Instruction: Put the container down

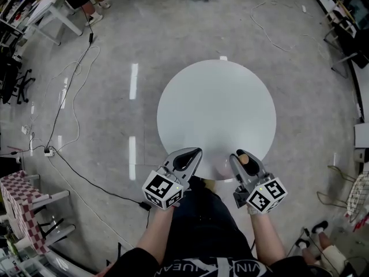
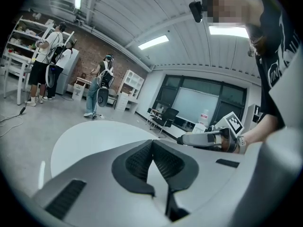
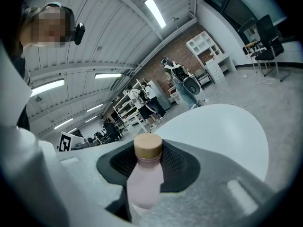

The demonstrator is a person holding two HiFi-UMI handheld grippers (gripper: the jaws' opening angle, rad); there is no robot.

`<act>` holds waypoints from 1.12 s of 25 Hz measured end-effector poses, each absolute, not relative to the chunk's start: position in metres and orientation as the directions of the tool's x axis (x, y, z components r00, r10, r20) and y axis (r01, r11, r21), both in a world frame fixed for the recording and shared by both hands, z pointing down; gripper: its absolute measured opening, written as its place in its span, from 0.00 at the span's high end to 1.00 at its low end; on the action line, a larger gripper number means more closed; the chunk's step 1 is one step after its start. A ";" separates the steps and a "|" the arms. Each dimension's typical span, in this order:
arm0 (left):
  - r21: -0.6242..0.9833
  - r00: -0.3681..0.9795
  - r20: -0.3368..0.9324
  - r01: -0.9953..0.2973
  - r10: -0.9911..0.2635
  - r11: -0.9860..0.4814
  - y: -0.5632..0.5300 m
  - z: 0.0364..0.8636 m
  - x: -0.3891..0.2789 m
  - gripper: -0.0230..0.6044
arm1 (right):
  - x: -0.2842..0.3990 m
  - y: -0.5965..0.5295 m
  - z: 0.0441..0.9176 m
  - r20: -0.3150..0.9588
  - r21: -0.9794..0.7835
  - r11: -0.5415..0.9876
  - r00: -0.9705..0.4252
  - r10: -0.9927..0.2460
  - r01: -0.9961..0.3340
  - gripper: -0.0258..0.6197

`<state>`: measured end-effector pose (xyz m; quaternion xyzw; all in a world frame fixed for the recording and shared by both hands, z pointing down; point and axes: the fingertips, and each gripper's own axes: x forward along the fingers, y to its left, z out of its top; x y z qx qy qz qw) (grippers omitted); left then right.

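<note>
Low centre, over the white table (image 1: 216, 105) rim, right gripper (image 1: 243, 158) clamps a cork-capped pink bottle (image 3: 143, 178); left gripper (image 1: 192, 154) closed, empty.

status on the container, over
Left gripper shut, empty. Right gripper shut on container, at near edge of table. Nothing on it in the way.

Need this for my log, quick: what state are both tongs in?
Left tongs: closed, empty.
Right tongs: closed on the pink bottle.
</note>
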<state>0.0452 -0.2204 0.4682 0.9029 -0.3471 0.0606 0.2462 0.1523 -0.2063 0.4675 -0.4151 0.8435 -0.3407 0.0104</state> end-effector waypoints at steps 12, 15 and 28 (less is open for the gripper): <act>0.395 0.759 0.292 -0.649 -0.582 -0.649 -0.258 0.484 0.029 0.94 | 0.129 -0.249 0.477 0.293 -0.542 0.441 -0.653 -0.699 -0.715 0.76; 0.402 0.762 0.300 -0.647 -0.575 -0.648 -0.264 0.491 0.028 0.94 | 0.124 -0.257 0.481 0.300 -0.535 0.446 -0.655 -0.693 -0.717 0.77; 0.419 0.780 0.319 -0.625 -0.537 -0.658 -0.285 0.513 0.021 0.94 | 0.103 -0.287 0.499 0.341 -0.470 0.465 -0.640 -0.688 -0.750 0.76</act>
